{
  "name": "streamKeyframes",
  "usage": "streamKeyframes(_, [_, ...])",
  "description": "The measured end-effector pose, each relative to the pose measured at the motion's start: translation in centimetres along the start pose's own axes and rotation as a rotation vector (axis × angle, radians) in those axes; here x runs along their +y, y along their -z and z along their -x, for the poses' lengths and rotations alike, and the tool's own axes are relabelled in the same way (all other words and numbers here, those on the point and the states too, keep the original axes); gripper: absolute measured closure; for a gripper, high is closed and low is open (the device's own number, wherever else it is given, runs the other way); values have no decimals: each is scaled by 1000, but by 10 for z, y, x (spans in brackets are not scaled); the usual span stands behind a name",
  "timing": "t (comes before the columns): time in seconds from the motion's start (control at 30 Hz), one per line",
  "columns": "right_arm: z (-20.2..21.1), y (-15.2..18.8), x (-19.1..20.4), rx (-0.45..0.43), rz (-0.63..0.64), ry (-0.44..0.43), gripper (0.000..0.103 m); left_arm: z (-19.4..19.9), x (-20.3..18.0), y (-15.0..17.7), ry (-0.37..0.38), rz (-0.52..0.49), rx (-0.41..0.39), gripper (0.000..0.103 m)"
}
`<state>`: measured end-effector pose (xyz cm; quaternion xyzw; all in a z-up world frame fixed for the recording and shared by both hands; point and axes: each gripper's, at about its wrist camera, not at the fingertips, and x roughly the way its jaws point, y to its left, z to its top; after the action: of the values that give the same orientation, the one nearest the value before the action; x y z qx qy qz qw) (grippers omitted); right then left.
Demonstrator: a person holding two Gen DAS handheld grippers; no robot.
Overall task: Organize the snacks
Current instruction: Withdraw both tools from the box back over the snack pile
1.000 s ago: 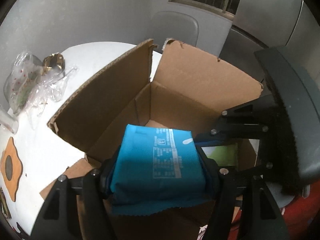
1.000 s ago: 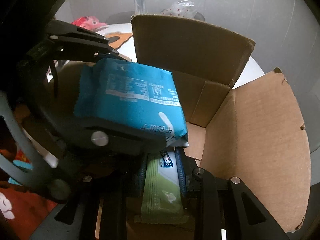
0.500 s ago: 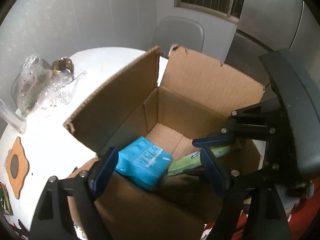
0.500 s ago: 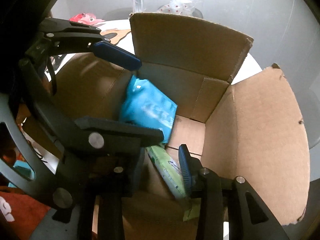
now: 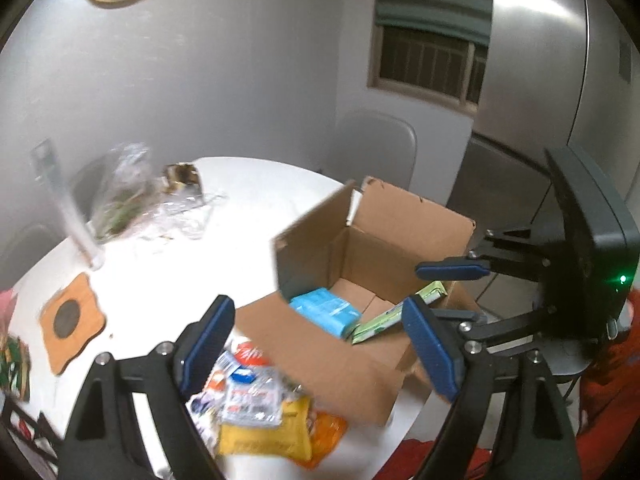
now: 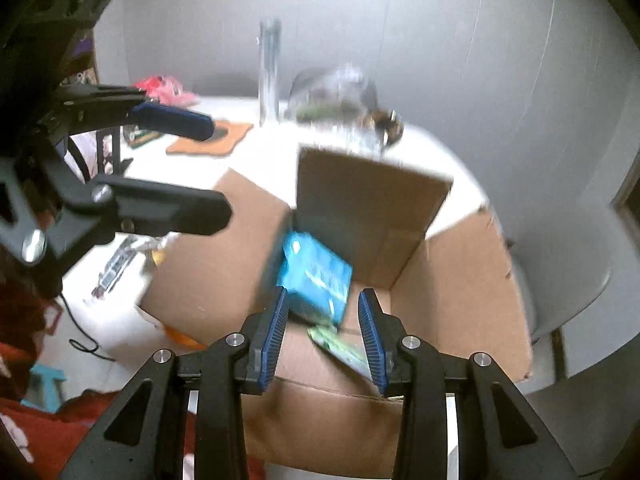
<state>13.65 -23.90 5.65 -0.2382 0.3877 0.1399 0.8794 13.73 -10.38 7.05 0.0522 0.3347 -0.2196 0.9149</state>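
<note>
An open cardboard box [image 5: 340, 364] [image 6: 460, 280] stands on the white round table [image 5: 160, 280]. Inside it lie a blue snack packet [image 5: 324, 312] [image 6: 316, 276] and a green packet [image 5: 384, 318] [image 6: 340, 348]. My left gripper [image 5: 316, 348] is open and empty, raised above the box's near wall. My right gripper [image 6: 324, 336] is open and empty, above the box's near edge; it also shows in the left wrist view [image 5: 452, 272]. A pile of loose snack packets [image 5: 256, 412] lies on the table to the left of the box.
A brown coaster [image 5: 70, 322] lies on the table at left. Crumpled clear plastic bags [image 5: 132, 204] and a tall clear glass [image 6: 270, 72] stand at the far side. A pink packet [image 6: 168, 90] lies at the table's far edge. A grey chair [image 5: 372, 148] stands behind the table.
Both grippers let go of their packets, which now lie in the box. Both grippers have pulled up and back from the box, open and empty.
</note>
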Motion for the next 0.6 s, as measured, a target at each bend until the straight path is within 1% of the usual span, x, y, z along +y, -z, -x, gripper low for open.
streamKeyframes(0.03, [8, -2, 10, -34, 7, 5, 71, 9, 6, 5, -11, 12, -14, 19])
streamKeyframes(0.13, [20, -3, 34, -100, 18, -21, 71, 39, 24, 23, -76, 40, -65, 17])
streamKeyframes(0.2, [28, -5, 56, -148, 42, -39, 71, 59, 41, 43, -127, 71, -99, 17])
streamKeyframes(0.33, [33, -3, 94, -194, 81, -122, 71, 80, 70, 84, -212, 128, -134, 17])
streamKeyframes(0.47, [12, 3, 129, -192, 118, -191, 71, 76, 91, 118, -241, 182, -123, 17])
streamKeyframes(0.6, [-23, 13, 156, -156, 125, -253, 71, 49, 107, 147, -235, 217, -75, 17])
